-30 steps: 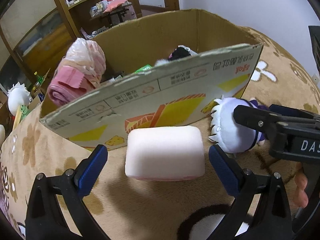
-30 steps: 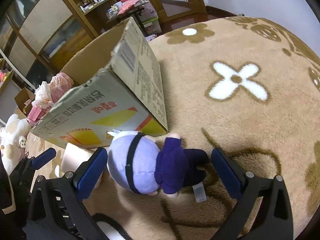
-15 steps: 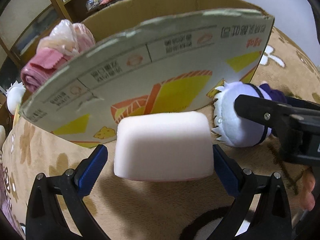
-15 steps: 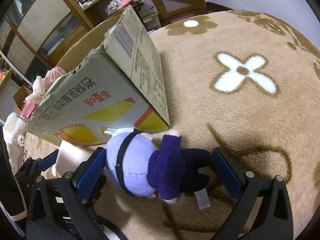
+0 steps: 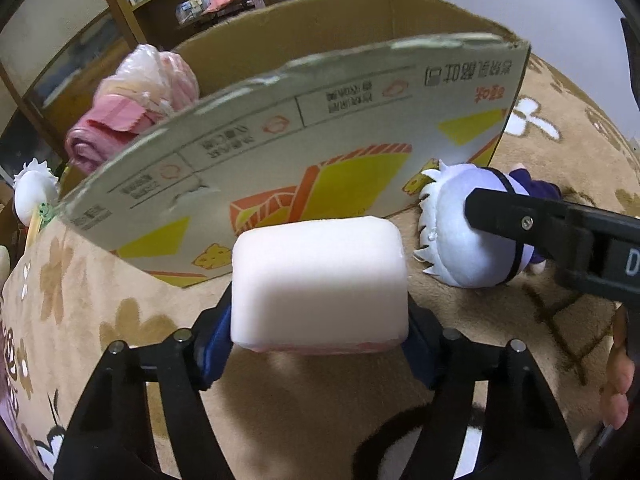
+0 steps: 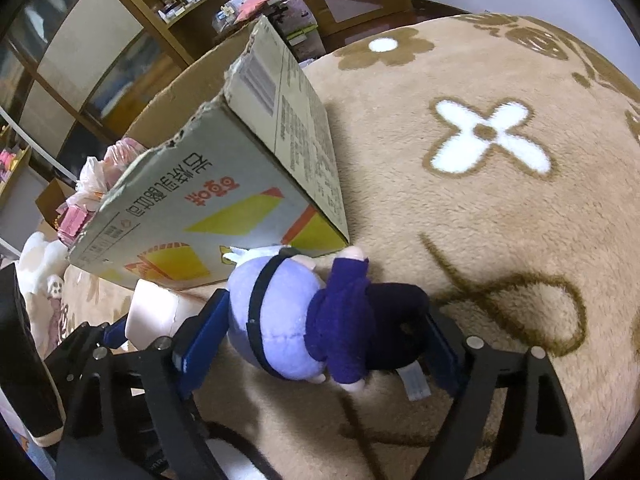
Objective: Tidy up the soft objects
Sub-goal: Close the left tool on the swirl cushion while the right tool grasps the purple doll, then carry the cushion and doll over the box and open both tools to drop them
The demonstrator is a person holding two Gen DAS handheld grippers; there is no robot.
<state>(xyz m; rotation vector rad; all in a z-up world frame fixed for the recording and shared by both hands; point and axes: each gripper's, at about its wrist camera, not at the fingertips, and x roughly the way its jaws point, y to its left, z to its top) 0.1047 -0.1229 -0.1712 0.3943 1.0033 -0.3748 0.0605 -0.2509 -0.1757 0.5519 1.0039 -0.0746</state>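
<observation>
My left gripper point(image 5: 320, 320) is shut on a pale pink foam block point(image 5: 318, 280) and holds it just in front of the open cardboard box point(image 5: 304, 148). My right gripper point(image 6: 320, 332) is shut on a plush doll point(image 6: 312, 316) with a lavender head and dark purple clothes, which lies on the carpet by the box's corner point(image 6: 336, 236). The doll also shows in the left wrist view point(image 5: 472, 232), with the right gripper's finger point(image 5: 520, 216) across it. The foam block shows in the right wrist view point(image 6: 152, 312).
The box holds a pink cloth bundle in a plastic bag point(image 5: 136, 100). A white plush point(image 5: 32, 188) sits left of the box. A tan flower-patterned carpet point(image 6: 480, 184) covers the floor. Wooden shelves point(image 6: 168, 12) stand behind.
Both grippers moved in around their objects and closed: the left on the foam block, the right on the plush doll. The foam block now sits a little higher against the box.
</observation>
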